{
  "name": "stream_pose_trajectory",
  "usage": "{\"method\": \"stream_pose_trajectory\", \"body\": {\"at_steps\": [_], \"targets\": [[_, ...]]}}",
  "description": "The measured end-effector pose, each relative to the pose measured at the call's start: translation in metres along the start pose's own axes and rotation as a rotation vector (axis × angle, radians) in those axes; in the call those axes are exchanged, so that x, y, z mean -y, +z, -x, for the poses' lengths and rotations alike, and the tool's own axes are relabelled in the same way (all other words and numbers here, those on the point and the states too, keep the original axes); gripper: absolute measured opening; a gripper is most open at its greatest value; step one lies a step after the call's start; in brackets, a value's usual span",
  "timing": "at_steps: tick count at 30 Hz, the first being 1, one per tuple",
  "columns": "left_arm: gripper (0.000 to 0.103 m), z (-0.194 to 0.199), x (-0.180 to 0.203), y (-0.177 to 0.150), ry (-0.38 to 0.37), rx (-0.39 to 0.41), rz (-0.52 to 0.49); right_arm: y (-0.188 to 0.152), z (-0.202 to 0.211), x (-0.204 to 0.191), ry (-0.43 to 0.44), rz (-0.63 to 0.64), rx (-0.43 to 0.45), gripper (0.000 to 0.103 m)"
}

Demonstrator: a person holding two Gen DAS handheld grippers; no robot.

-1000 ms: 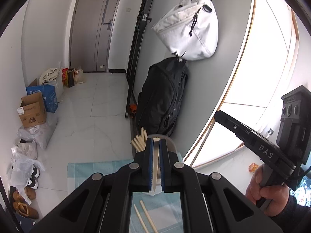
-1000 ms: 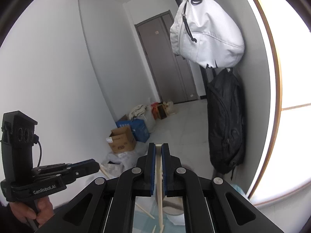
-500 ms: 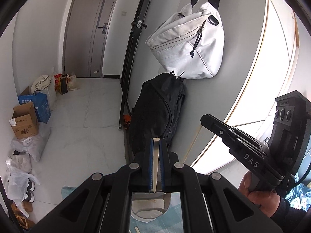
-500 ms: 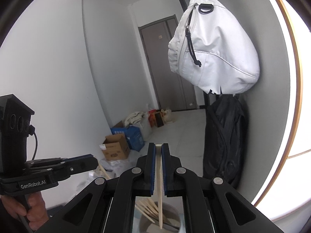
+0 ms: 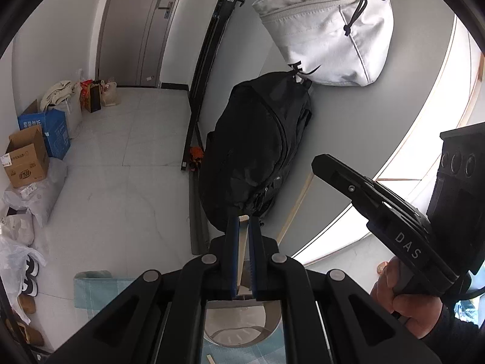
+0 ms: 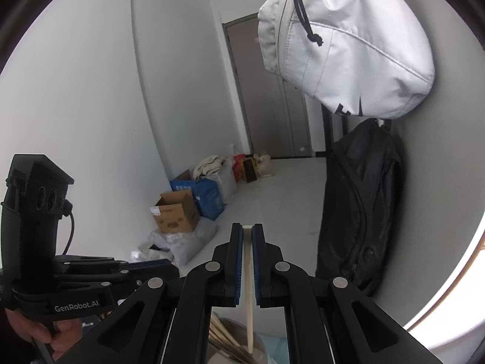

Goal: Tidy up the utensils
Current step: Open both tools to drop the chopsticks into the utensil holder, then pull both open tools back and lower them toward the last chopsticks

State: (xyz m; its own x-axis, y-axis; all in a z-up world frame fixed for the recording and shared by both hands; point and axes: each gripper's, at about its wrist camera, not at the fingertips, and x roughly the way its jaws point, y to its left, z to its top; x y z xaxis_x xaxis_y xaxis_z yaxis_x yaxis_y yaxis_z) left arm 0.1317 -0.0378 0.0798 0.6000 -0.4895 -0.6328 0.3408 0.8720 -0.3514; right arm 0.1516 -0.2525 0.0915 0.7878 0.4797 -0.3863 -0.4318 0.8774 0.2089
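Note:
My left gripper (image 5: 242, 220) is shut on a pale wooden chopstick (image 5: 242, 242) that stands between its blue pads. Under it sits a round grey holder (image 5: 218, 335) on a blue checked cloth (image 5: 94, 288). The right gripper (image 5: 327, 165) hovers to the right with its chopstick (image 5: 295, 207) hanging down. In the right wrist view my right gripper (image 6: 248, 228) is shut on that chopstick (image 6: 249, 303), whose lower end reaches into the holder (image 6: 263, 347) beside several chopsticks (image 6: 222, 338). The left gripper (image 6: 165, 266) is at the lower left.
A black backpack (image 5: 257, 151) leans on the grey wall below a hanging white bag (image 5: 330, 24). Cardboard box (image 5: 25, 159), blue box (image 5: 51, 130), plastic bags and shoes (image 5: 28, 276) line the floor on the left. A loose chopstick end (image 5: 209, 358) lies on the cloth.
Both grippers have moved forward and slightly down over the holder, which now sits right beneath them. The loose chopsticks on the cloth slid out of sight. Both grips stay the same.

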Motion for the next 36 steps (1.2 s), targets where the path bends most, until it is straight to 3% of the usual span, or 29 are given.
{"method": "stream_pose_trajectory", "body": {"at_steps": [6, 15, 19, 21, 23, 28, 30, 32, 36], "targets": [[0.002, -0.011, -0.007, -0.004, -0.021, -0.052, 0.022, -0.015, -0.015, -0.005, 0.044, 0.032, -0.057, 0.006], [0.004, -0.025, -0.026, -0.007, -0.035, -0.168, 0.119, -0.032, -0.030, 0.007, 0.164, -0.121, -0.184, 0.009], [0.015, -0.013, -0.031, -0.011, -0.008, -0.144, 0.132, -0.037, -0.021, 0.006, 0.171, -0.148, -0.191, 0.013], [0.031, -0.007, -0.036, -0.012, 0.007, -0.123, 0.156, -0.039, -0.013, 0.007, 0.168, -0.166, -0.181, 0.014], [0.039, 0.000, -0.041, -0.015, 0.014, -0.103, 0.181, -0.040, -0.005, 0.007, 0.145, -0.173, -0.174, 0.020], [0.040, 0.011, -0.040, -0.016, 0.055, -0.063, 0.189, -0.043, 0.015, 0.004, 0.119, -0.187, -0.153, 0.038], [0.046, 0.019, -0.038, -0.019, 0.080, -0.043, 0.173, -0.043, 0.025, 0.002, 0.117, -0.191, -0.138, 0.046], [0.051, 0.027, -0.033, -0.022, 0.089, -0.025, 0.161, -0.043, 0.033, -0.002, 0.108, -0.190, -0.128, 0.049], [0.052, 0.039, -0.028, -0.027, 0.091, -0.022, 0.150, -0.041, 0.045, -0.013, 0.105, -0.178, -0.106, 0.054]]}}
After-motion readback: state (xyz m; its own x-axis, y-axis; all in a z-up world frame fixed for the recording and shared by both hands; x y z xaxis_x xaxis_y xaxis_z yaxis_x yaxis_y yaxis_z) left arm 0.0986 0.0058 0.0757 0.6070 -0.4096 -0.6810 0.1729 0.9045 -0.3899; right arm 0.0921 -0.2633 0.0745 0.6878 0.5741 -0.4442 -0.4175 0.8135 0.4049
